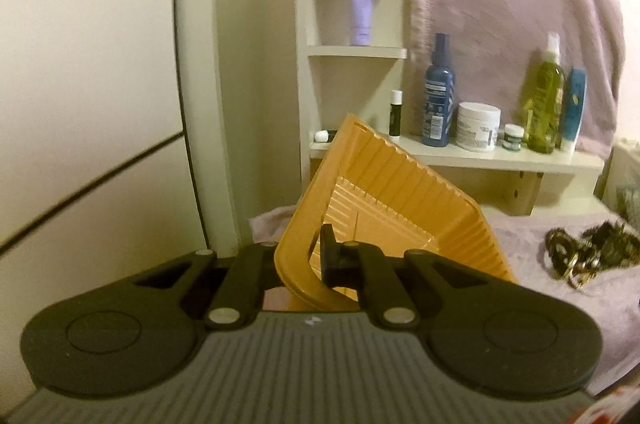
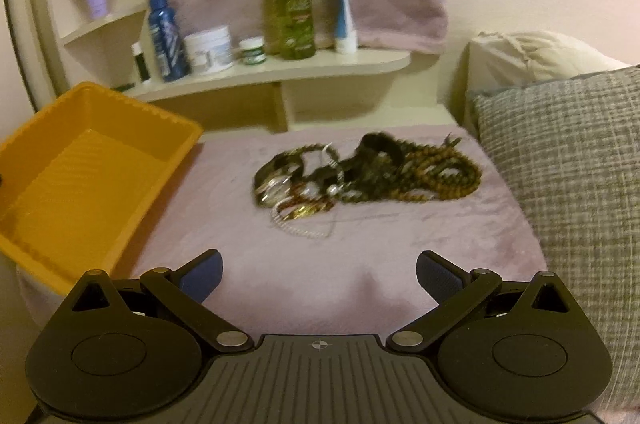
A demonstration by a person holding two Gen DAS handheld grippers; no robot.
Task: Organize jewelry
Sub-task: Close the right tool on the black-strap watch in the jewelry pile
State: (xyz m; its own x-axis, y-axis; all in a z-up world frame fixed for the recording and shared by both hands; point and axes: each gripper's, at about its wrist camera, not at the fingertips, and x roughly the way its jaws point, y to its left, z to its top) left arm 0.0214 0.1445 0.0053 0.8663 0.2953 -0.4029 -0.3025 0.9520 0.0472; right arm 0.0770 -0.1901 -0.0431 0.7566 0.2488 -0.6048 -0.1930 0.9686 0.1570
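Left wrist view: left gripper (image 1: 316,256) clamped tight on rim of orange tray (image 1: 384,200); tray held tilted, one corner raised toward shelf (image 1: 500,156). Judged best: tray levelled and set down flat near jewelry pile (image 1: 588,256) before rim is released.

Right wrist view: right gripper (image 2: 319,274) spread wide, nothing held, nothing touched. Jewelry pile (image 2: 360,176) lying tangled on pink blanket (image 2: 320,272), ahead of fingers; tray (image 2: 80,164) empty, left of pile, apart.
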